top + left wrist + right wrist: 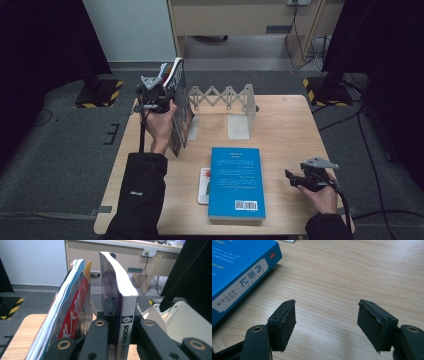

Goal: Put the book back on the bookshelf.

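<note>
Two books up at the rack, two flat on the wood

Two hand-held grippers are at work over the wooden surface (290, 125). The left hand-held gripper (159, 97) is clenched on a science fiction paperback (117, 297), its jaws pressing on either side near the spine, which faces the left gripper view with its printed title reading upward. That book stands upright on its lower edge at the far left of the surface, just beside the left plate of a white expanding book rack (227, 97). Close against it on its left in the left gripper view leans a thin magazine with a red and silver cover (72, 312), tilted slightly away at the top; whether the two touch cannot be told.

The rack's accordion bar spans two upright end plates, and the space between them on the surface is bare wood. Neither book sits between those plates.

The right hand-held gripper (327, 322) is released, its black padded jaws standing apart just above bare wood near the right edge, with nothing between them. Near it to the left lies a thick blue book (236, 182), flat, back cover up with a barcode toward the person. A thin white booklet (204, 185) pokes out from under the blue book's left side.
</note>
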Demonstrator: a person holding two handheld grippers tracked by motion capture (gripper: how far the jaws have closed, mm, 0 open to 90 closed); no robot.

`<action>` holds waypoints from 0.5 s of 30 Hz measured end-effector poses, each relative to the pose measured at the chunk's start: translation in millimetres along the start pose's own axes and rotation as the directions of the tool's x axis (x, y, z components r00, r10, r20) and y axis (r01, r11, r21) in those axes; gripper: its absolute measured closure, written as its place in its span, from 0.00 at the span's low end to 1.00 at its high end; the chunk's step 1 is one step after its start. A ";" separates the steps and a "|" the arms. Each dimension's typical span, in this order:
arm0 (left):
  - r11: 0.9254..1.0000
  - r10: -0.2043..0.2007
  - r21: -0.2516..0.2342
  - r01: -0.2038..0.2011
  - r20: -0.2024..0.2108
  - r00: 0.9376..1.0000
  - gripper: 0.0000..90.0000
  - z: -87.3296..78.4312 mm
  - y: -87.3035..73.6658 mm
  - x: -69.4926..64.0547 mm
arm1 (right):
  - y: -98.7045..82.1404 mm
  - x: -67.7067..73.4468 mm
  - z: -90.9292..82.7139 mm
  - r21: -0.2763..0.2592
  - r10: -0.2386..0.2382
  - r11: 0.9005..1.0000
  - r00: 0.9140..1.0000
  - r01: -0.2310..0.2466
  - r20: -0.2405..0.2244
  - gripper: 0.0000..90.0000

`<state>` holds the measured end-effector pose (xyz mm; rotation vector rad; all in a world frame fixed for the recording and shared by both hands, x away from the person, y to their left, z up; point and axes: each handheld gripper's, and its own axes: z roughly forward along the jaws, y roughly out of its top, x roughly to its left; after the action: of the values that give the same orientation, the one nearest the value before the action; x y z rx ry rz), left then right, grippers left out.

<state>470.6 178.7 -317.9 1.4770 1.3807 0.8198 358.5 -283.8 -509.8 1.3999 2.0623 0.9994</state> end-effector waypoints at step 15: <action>1.000 0.002 -0.010 -0.002 -0.018 1.000 0.91 17.7 -13.2 -4.6 | -0.6 -1.1 -0.2 -0.001 -0.003 1.000 1.000 0.003 -0.001 0.34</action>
<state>481.3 170.2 -335.9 1.4672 1.3867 0.8414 358.5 -285.0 -510.2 1.3954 2.0640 0.9996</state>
